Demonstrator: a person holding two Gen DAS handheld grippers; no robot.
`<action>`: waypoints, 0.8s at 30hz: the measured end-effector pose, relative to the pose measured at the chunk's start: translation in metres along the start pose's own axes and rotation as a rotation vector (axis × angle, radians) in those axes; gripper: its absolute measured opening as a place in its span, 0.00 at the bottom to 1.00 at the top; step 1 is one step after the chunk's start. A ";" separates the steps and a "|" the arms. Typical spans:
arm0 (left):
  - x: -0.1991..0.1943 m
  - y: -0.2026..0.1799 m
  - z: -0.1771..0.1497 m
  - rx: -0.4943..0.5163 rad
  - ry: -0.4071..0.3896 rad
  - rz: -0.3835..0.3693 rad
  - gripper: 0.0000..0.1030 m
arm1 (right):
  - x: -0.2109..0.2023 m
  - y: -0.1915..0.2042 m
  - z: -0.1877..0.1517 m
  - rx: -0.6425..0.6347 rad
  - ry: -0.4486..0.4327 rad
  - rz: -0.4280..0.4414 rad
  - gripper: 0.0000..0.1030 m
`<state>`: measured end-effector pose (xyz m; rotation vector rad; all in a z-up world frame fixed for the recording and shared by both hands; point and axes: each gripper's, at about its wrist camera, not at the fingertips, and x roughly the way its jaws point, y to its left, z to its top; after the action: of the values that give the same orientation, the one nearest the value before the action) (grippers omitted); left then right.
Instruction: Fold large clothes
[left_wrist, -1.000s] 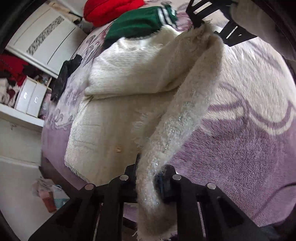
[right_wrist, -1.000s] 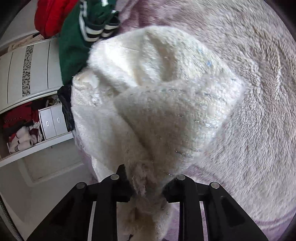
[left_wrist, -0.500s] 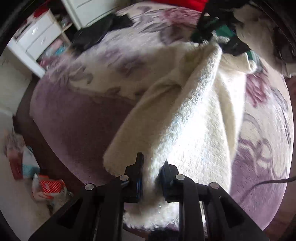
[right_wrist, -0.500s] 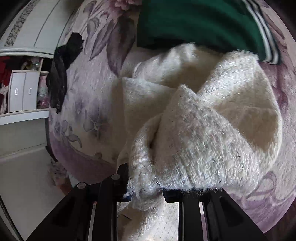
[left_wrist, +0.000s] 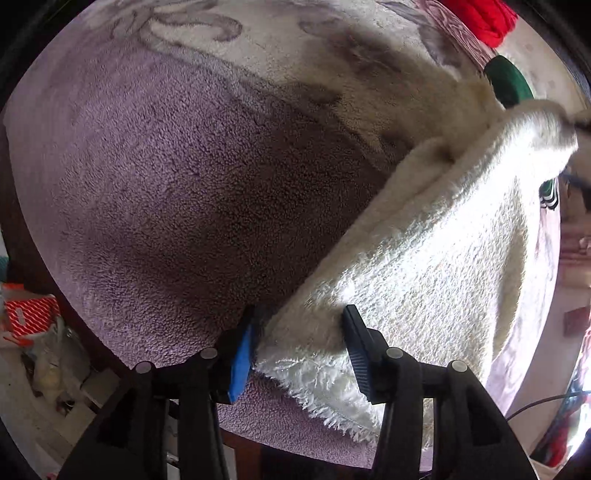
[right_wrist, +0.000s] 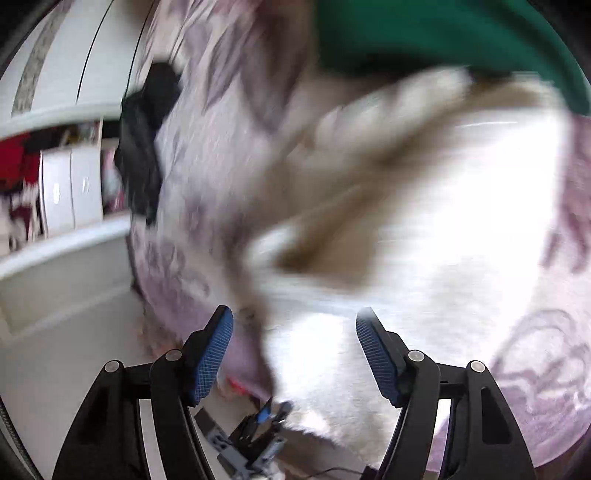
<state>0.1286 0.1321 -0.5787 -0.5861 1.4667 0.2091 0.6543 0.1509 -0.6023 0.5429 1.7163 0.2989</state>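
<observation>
Both jaws have parted since half a second ago, letting go of the cream fuzzy garment (left_wrist: 436, 258). From the left wrist, the left hand-held gripper (left_wrist: 301, 350) stands open, the fringed hem lying between its fingers on the purple bedspread (left_wrist: 177, 192) — green clothing (left_wrist: 508, 83) beyond. From the right wrist — blurred — the right hand-held gripper (right_wrist: 295, 354) is open above the garment (right_wrist: 443, 229), beside a black item (right_wrist: 144, 147).

Sweater (left_wrist: 424, 266) on blanket (left_wrist: 177, 177), before garment (left_wrist: 508, 83)
</observation>
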 end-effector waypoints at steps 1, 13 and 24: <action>0.001 -0.003 -0.001 0.004 0.002 0.009 0.44 | -0.008 -0.013 0.002 0.043 -0.033 -0.037 0.70; 0.011 -0.017 -0.001 -0.004 0.029 0.033 0.44 | 0.115 0.044 0.100 -0.157 -0.022 -0.190 0.57; -0.012 -0.007 -0.008 -0.039 0.082 -0.101 0.44 | 0.006 -0.022 -0.053 -0.232 -0.126 -0.063 0.81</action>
<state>0.1235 0.1243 -0.5656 -0.7059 1.5109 0.1362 0.5977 0.1399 -0.6062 0.3301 1.5493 0.4048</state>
